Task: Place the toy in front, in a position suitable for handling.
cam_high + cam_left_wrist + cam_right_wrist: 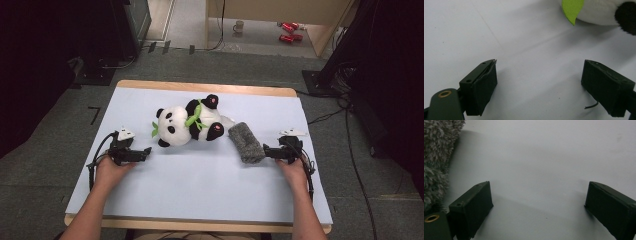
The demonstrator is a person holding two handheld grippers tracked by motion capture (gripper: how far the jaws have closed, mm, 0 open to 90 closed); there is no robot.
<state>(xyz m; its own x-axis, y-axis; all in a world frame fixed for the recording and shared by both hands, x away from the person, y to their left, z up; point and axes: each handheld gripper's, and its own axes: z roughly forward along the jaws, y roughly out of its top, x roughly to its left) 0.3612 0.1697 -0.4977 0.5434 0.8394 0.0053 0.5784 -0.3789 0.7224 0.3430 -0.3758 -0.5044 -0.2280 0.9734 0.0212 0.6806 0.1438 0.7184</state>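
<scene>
Lying sideways, black-and-white plush panda (pixel 187 122) with green leaf, beside grey fuzzy roll (pixel 246 142)

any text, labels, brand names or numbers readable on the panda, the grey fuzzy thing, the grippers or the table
None can be read.
Panda plush: no tag or lettering shows; green leaves only.
Grey fuzzy cloth: no label in sight.
Left gripper and right gripper: plain black jaws, open, no markings.
White table cover: blank.
Red cans on the floor far behind: any print is too small and blurred to read.
</scene>
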